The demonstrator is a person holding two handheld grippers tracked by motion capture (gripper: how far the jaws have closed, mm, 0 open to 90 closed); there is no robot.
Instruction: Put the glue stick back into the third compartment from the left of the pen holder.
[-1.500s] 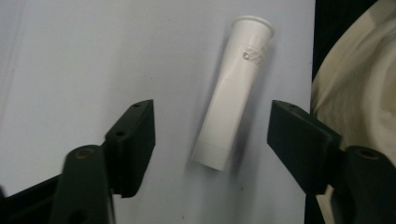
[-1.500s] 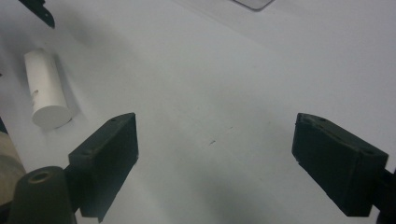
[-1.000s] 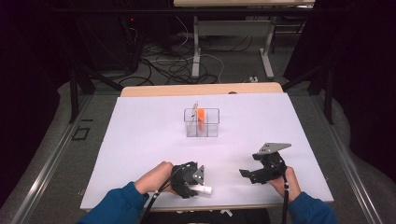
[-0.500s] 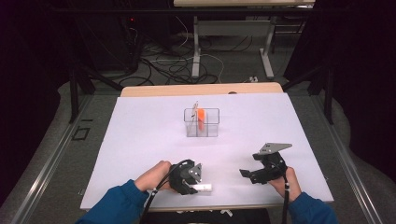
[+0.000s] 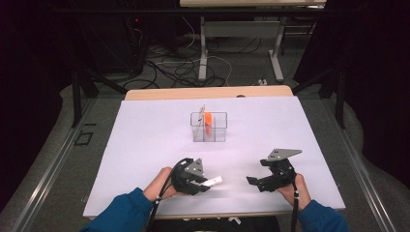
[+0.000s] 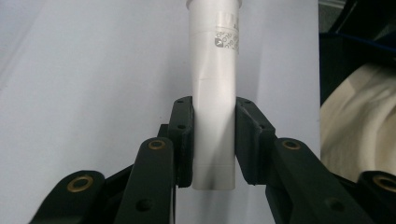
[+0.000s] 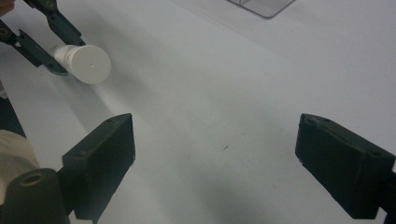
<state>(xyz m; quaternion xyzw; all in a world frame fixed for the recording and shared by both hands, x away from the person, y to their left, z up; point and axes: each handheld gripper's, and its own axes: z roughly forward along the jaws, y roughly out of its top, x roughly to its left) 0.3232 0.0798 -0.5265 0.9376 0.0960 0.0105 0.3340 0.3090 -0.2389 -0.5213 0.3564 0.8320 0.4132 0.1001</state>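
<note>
White plastic tube (image 6: 214, 116): clamped low in left gripper (image 6: 213, 140), prob. for lifting; right gripper (image 7: 215, 163) wide, empty, waiting.

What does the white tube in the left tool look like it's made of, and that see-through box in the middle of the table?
White squeeze tube: probably soft plastic with a matte finish; it narrows to a flat crimped end between the pads and carries a printed label. Clear two-compartment box: rigid transparent plastic, possibly acrylic; its walls are see-through with bright edges, and an orange item shows through them.
</note>
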